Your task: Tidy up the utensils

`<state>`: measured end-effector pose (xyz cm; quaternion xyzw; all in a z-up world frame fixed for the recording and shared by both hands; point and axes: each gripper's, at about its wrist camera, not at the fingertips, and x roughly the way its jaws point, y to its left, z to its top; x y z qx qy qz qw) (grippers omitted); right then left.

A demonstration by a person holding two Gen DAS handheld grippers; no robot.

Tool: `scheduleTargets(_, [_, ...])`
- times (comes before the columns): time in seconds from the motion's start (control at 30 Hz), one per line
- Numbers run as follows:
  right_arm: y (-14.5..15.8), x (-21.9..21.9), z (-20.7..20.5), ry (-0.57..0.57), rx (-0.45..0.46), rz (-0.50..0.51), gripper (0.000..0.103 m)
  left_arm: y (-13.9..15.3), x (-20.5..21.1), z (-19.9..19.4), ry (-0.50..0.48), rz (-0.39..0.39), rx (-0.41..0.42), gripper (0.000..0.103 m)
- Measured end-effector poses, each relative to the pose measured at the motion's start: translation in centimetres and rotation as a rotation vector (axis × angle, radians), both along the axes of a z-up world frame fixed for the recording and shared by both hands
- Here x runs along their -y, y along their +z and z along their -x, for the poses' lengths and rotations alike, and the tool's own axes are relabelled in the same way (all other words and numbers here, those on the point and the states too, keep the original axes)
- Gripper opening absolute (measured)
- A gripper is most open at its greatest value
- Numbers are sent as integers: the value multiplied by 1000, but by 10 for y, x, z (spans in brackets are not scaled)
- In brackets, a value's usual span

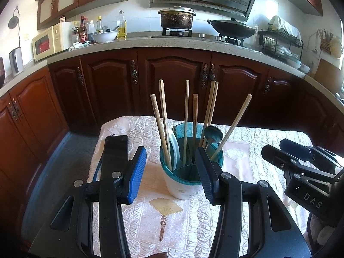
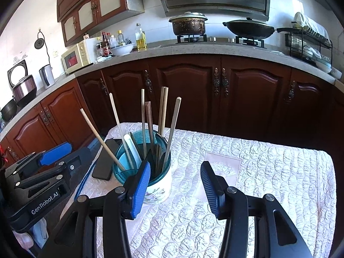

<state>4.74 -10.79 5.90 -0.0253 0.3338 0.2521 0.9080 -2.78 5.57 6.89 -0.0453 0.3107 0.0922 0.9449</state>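
A small table (image 1: 258, 142) covered with a pale quilted cloth stands in a kitchen, in front of dark wooden cabinet doors. On it, toward the far left part of the cloth, stands a white holder (image 1: 185, 185) with a teal insert, upright. Several wooden chopsticks (image 1: 186, 116) stick up out of the holder and lean outward in different directions, and a dark spoon (image 1: 212, 136) rests among them with its bowl at the rim. A white utensil also sits inside, though what kind it is cannot be made out. A black phone (image 2: 105, 159) lies flat by the table's left edge, just beside the holder. The left gripper (image 1: 172, 176) hovers just in front of the holder with its jaws apart, holding nothing; the holder shows between the two pads, but no contact is visible. The right gripper (image 2: 175, 185) hangs to the right of the holder, over bare cloth, its jaws also apart and empty, with its left pad overlapping the holder's side in the view. Behind the table, the counter (image 1: 172, 40) carries a pot (image 1: 176, 19) and a wok (image 1: 233, 29) on burners, a microwave (image 1: 51, 39), bottles, a white bowl (image 1: 105, 36) and a dish rack (image 1: 279, 43) at the right end.
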Motion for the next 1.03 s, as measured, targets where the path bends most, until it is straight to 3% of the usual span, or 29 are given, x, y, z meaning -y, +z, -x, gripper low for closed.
scheduleTargets(1.03, [-7, -10, 0, 14, -12, -3, 47, -1, -6, -3, -2, -1, 17, 47])
